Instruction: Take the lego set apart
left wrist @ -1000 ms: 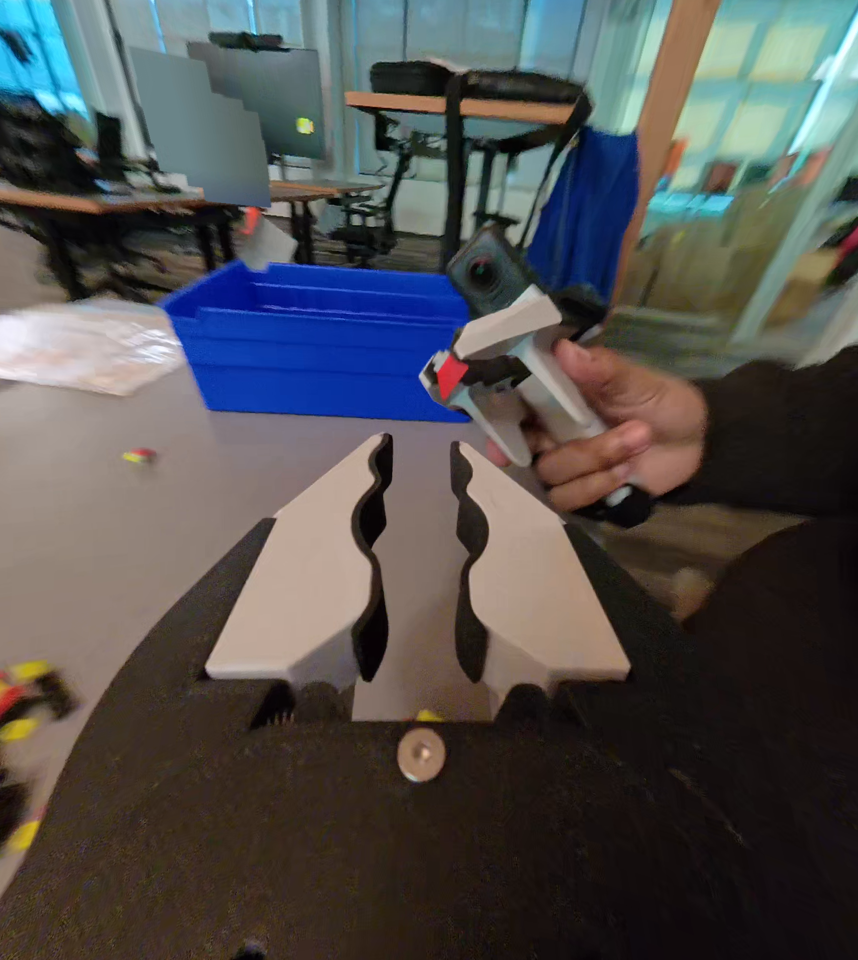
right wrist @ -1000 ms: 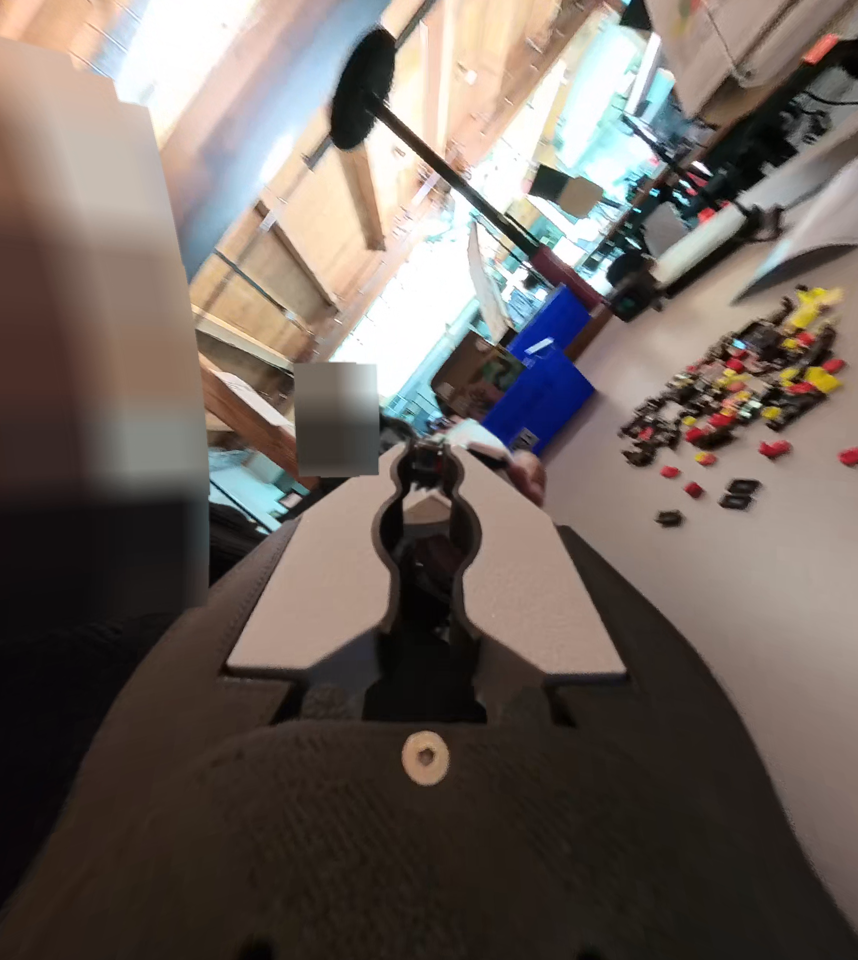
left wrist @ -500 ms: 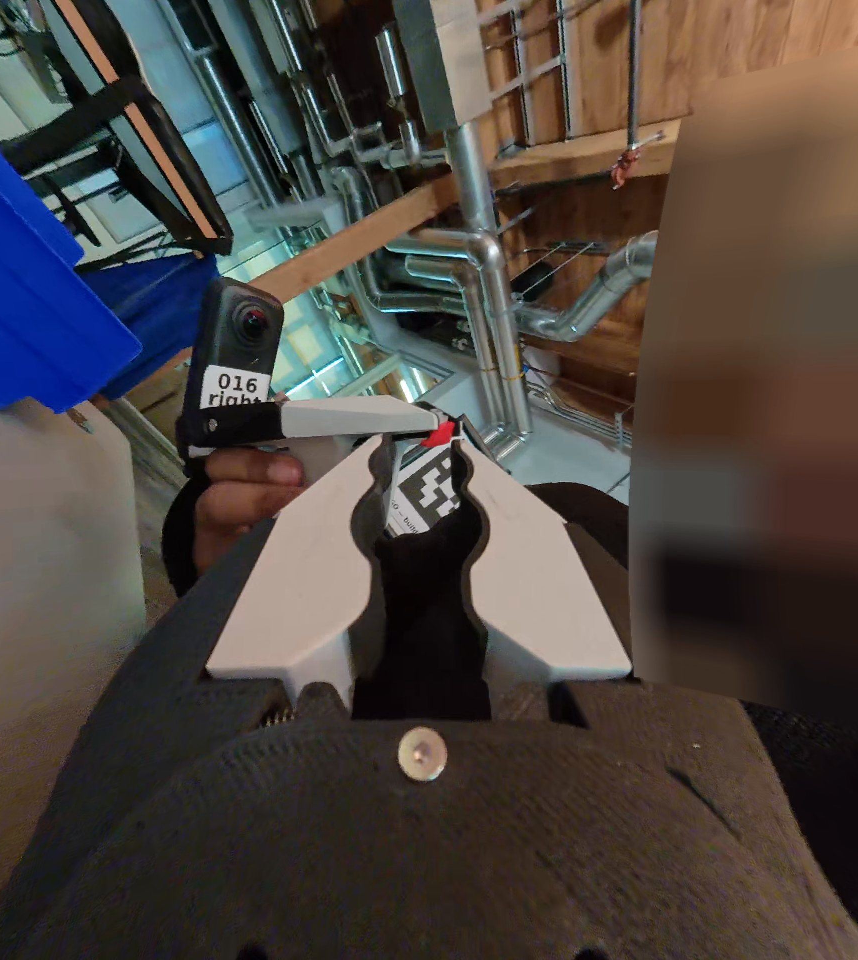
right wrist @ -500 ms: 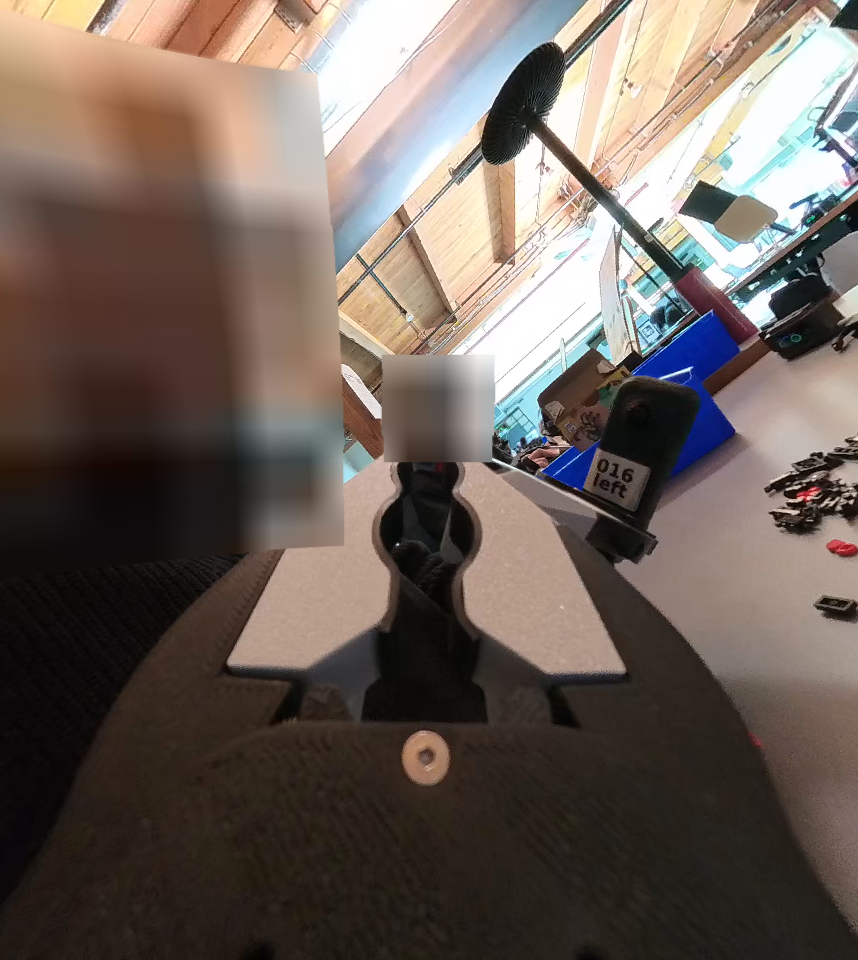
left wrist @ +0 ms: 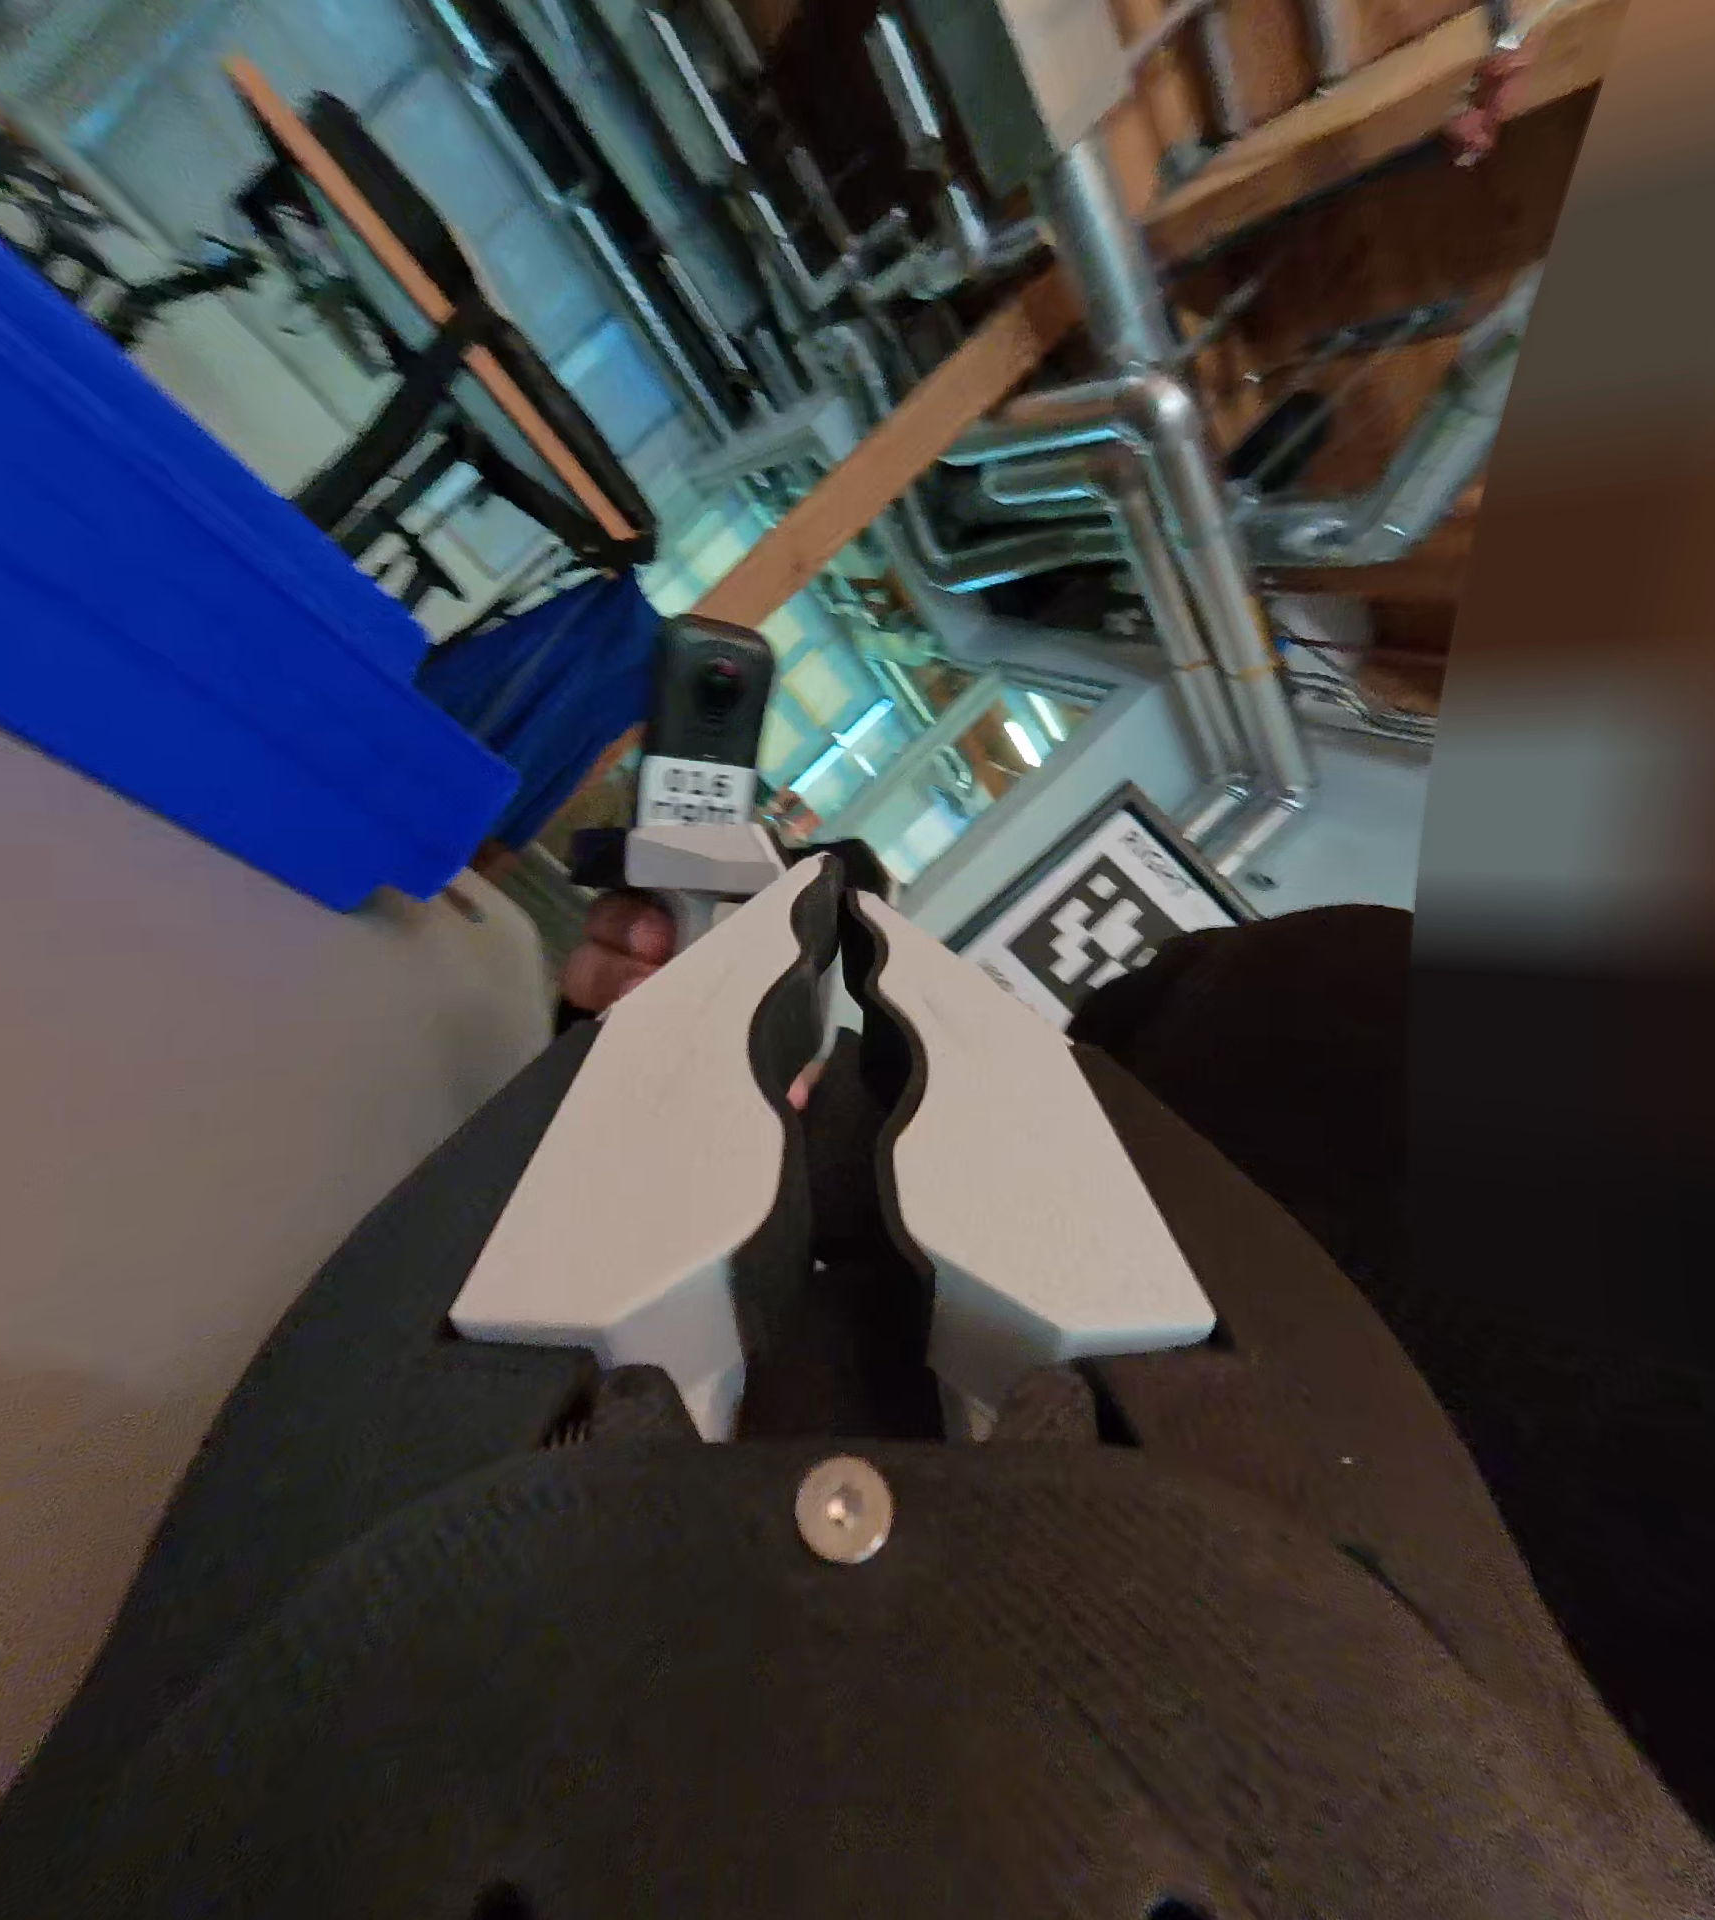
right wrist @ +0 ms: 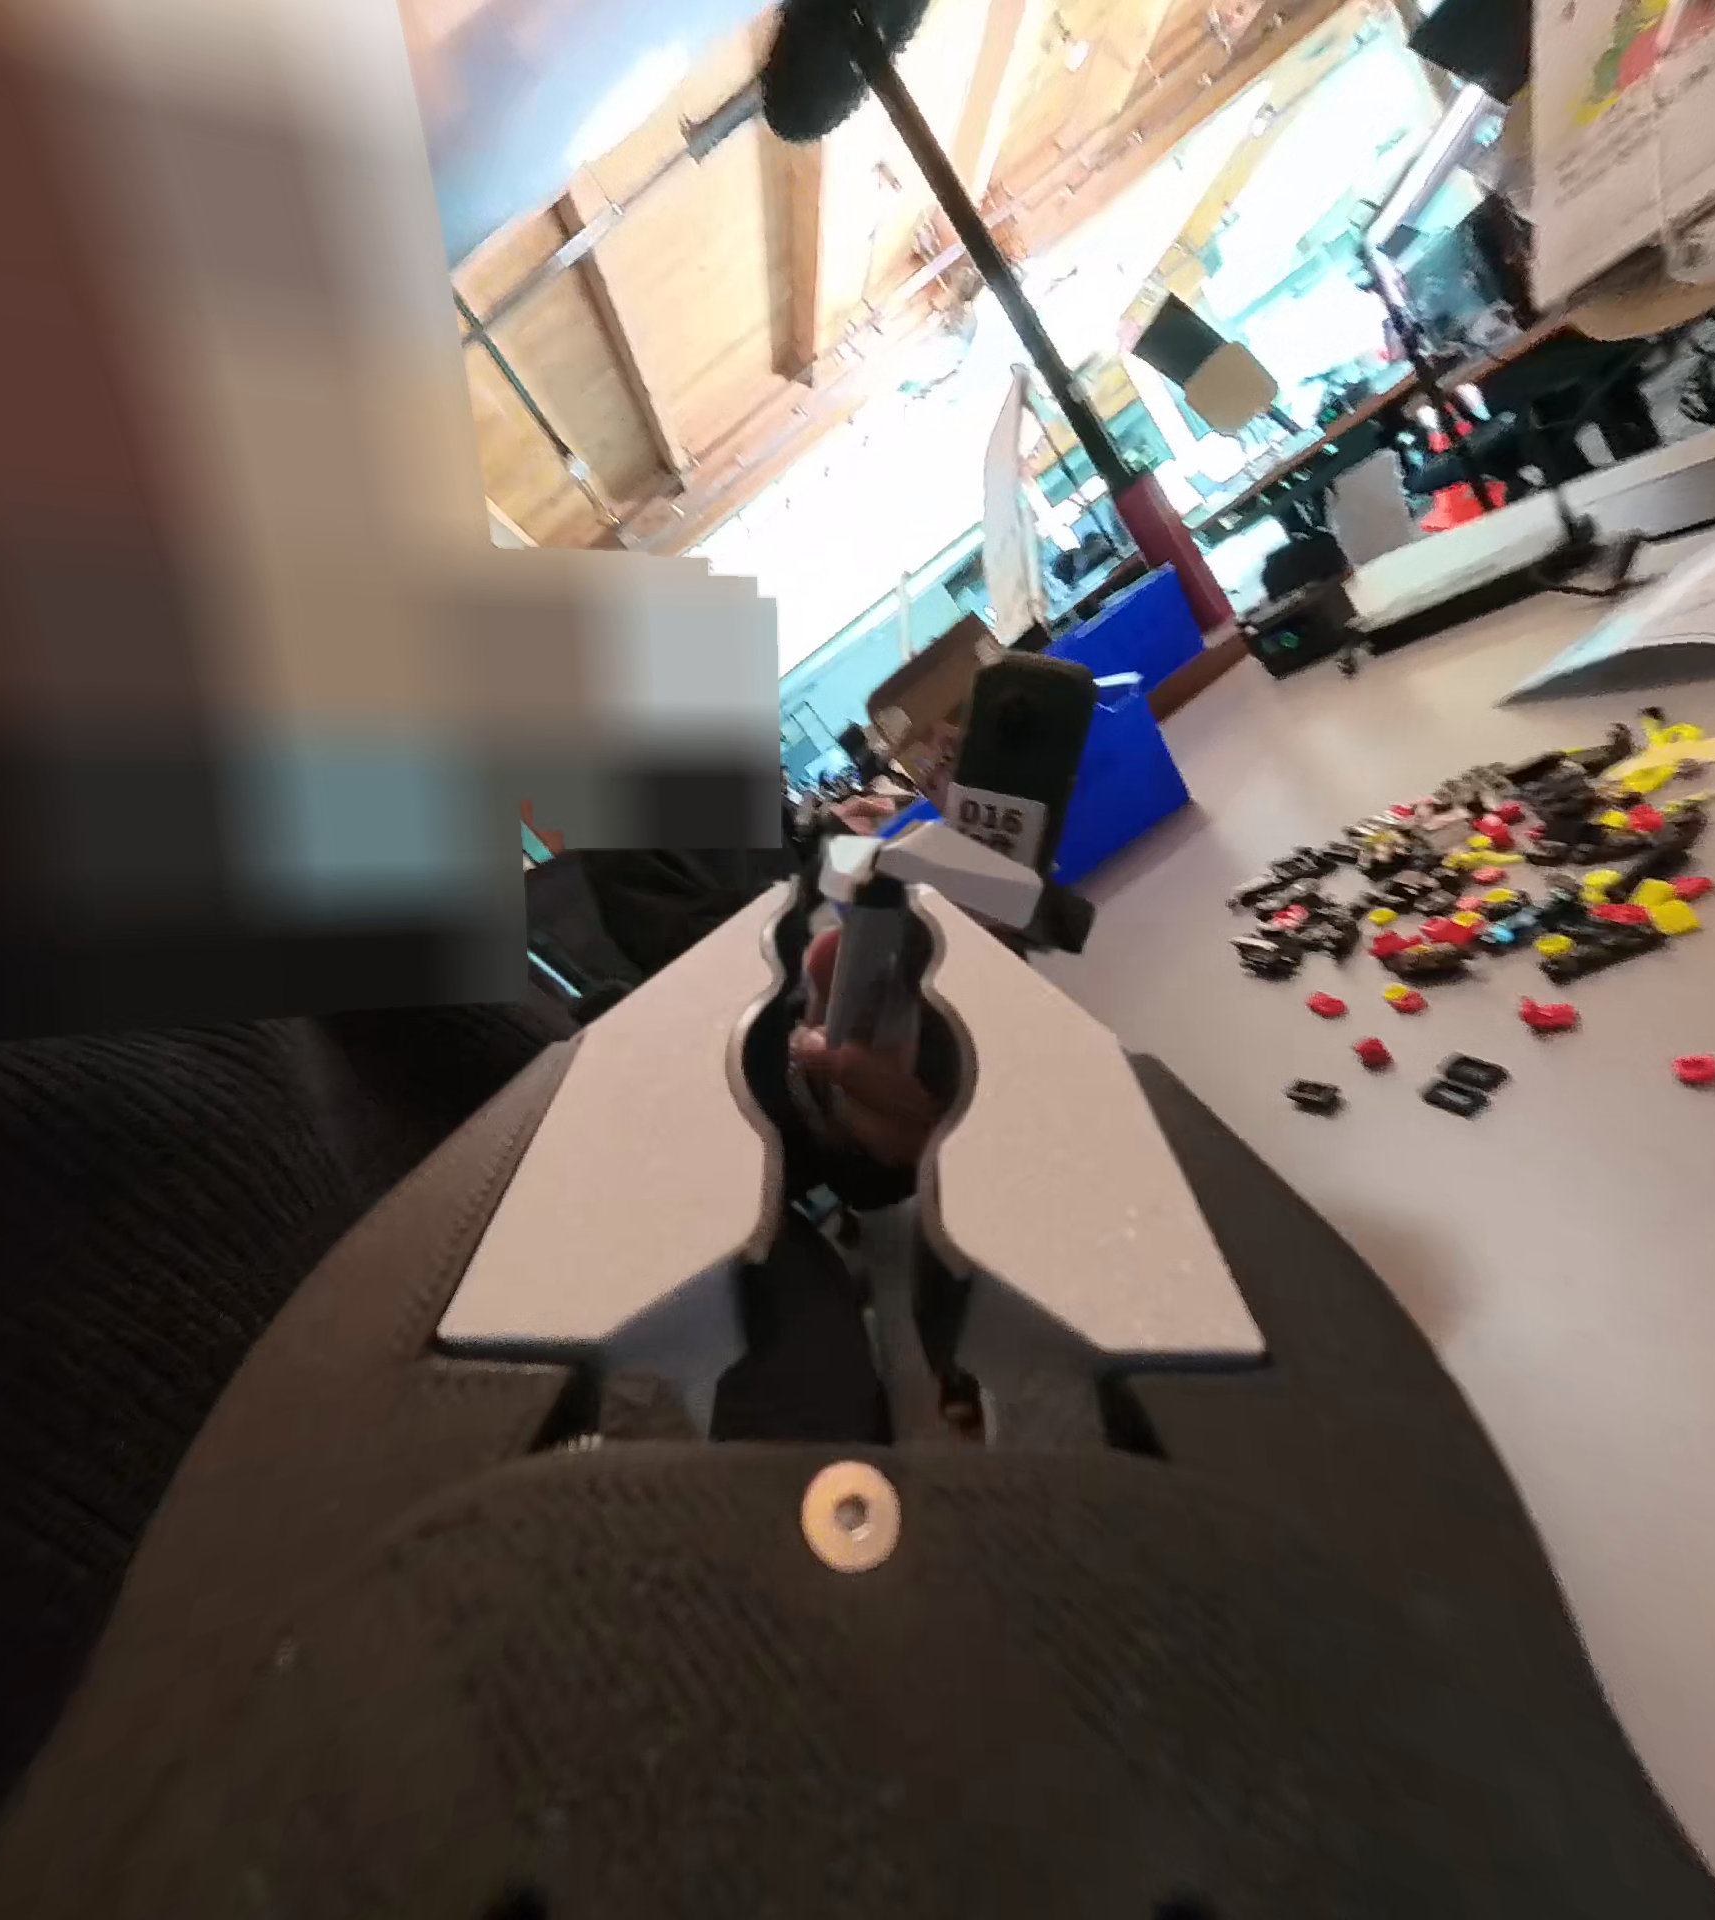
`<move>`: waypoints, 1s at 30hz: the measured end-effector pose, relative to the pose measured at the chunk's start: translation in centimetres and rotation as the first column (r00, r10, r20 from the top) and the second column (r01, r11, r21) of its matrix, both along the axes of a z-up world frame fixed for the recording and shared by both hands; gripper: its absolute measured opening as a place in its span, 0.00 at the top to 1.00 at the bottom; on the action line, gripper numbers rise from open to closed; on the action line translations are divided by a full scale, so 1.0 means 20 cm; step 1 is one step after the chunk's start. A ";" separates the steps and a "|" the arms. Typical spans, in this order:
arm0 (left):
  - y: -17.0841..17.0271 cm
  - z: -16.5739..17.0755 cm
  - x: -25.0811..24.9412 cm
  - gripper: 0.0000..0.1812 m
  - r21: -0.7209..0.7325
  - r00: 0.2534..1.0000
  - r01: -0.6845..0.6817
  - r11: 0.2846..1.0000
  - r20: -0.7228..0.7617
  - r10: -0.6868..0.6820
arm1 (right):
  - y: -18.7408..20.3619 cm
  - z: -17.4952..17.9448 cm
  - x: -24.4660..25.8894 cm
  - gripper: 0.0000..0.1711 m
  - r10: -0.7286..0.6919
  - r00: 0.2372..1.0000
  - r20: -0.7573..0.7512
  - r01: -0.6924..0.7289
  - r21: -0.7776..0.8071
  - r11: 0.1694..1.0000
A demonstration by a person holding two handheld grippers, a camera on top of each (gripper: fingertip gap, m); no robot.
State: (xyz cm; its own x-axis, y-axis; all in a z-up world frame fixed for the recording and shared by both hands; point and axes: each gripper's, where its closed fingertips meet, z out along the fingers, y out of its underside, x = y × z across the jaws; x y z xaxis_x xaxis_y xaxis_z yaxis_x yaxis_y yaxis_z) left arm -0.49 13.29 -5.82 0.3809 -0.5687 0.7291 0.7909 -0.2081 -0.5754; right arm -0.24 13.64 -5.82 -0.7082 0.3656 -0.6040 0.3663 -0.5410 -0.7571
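The lego set lies as a heap of black, yellow and red pieces [right wrist: 1497, 894] on the grey table [right wrist: 1455, 1351], at the right of the right wrist view, with a few loose red and black pieces [right wrist: 1455, 1081] in front of it. My right gripper [right wrist: 853, 914] is held up away from the heap, slightly open and empty. My left gripper [left wrist: 840, 894] is raised and tilted towards the ceiling, its jaws shut with nothing between them. Each gripper shows in the other's view, the right one [left wrist: 697, 842] and the left one [right wrist: 946, 873], facing each other. No lego shows in the left wrist view.
A blue bin [left wrist: 157, 623] stands on the table [left wrist: 105, 1143] and also shows in the right wrist view [right wrist: 1123, 769]. A card with a black-and-white marker [left wrist: 1102, 925] is behind my left gripper. The person's dark sleeve [right wrist: 157, 1247] fills the left. Papers [right wrist: 1684, 613] lie at the far right. Both grippers' tips are close together, under 4 cm apart.
My left gripper has swung up from the table towards the ceiling and closed from open to shut. My right gripper's view has turned back so the lego heap shows more fully.
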 end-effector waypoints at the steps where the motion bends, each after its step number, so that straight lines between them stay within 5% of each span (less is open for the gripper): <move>1: 0.01 -0.02 -0.03 1.00 -0.021 0.999 -0.036 0.999 0.009 0.036 | 0.00 -0.03 -0.01 0.89 -0.017 1.000 0.018 0.016 0.029 0.999; 8: 0.02 -0.10 -0.31 1.00 -0.107 0.953 -0.297 0.949 0.025 0.301 | 0.02 -0.07 -0.04 0.87 -0.032 0.997 0.067 0.030 0.037 0.999; 13: -0.08 -0.09 -0.57 1.00 -0.082 0.866 -0.500 0.862 -0.075 0.495 | 0.07 -0.08 -0.06 0.86 -0.056 0.993 0.105 0.058 -0.015 0.998; 18: -0.12 -0.14 -0.66 1.00 -0.102 0.810 -0.572 0.814 -0.224 0.542 | 0.11 -0.15 -0.09 0.86 -0.105 0.982 0.154 0.100 0.041 0.994; 22: -0.05 -0.29 -0.60 1.00 -0.225 0.802 -0.558 0.799 -0.393 0.449 | 0.04 -0.29 -0.10 0.85 -0.124 0.975 0.185 0.070 0.272 0.960; 26: -0.07 -0.60 -0.45 1.00 -0.498 0.807 -0.401 0.769 -0.590 0.039 | -0.02 -0.43 -0.09 0.86 -0.144 0.971 0.193 0.031 0.494 0.869; 30: -0.13 -0.61 -0.31 0.99 -0.470 0.686 -0.339 0.815 -0.717 -0.128 | -0.06 -0.46 -0.09 0.87 -0.117 0.970 0.214 -0.005 0.496 0.868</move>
State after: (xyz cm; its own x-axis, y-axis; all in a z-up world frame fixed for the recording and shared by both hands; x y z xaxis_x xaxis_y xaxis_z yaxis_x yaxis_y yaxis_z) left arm -6.77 10.69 -18.07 0.9236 -0.1005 0.3700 0.2418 -0.5963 -0.7655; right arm -2.01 12.53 -15.12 -0.5410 0.6914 -0.4788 0.5426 -0.1481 -0.8268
